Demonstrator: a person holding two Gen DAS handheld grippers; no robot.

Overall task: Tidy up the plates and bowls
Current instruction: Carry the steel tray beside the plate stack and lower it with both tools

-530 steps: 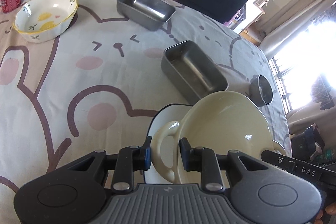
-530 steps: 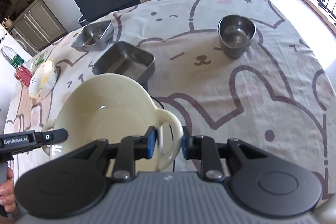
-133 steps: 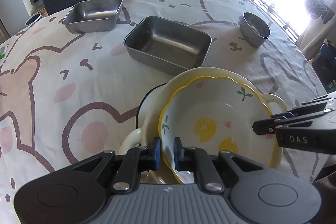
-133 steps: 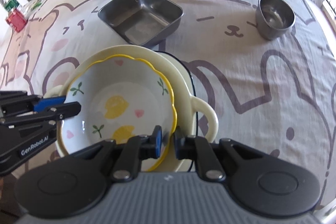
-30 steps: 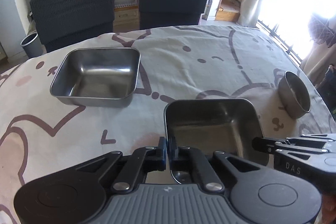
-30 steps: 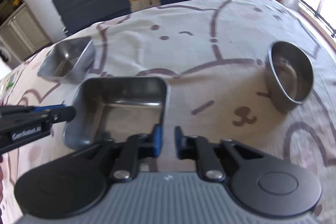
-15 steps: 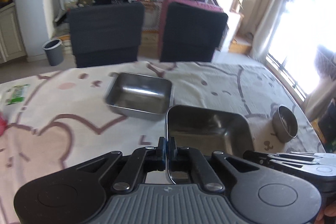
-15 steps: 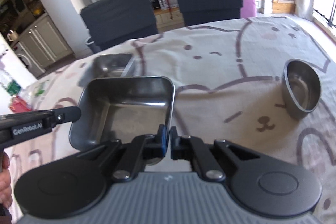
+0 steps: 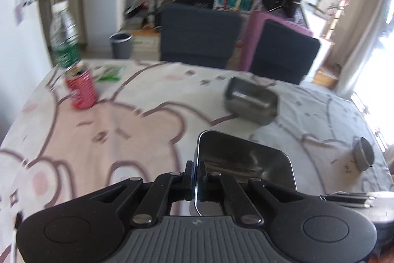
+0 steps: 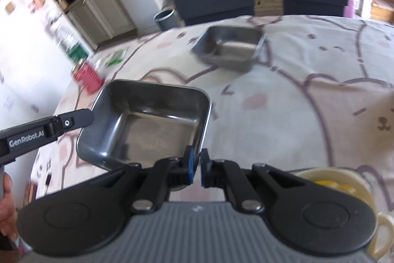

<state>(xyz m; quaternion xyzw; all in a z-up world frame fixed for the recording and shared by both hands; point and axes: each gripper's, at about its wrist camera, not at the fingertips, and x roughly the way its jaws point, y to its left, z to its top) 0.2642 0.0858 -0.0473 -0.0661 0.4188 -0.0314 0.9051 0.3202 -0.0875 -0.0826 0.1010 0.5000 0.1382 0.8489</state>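
Steel square tray [image 10: 147, 120], lifted clear of the worktop [image 10: 307, 115], hung with each thin side rim clamped in the left claw [image 9: 196, 175] and right claw [image 10: 196, 165], so uneven hand motion could twist it loose onto the yellow-rimmed bowl stack [image 10: 344, 186] below.
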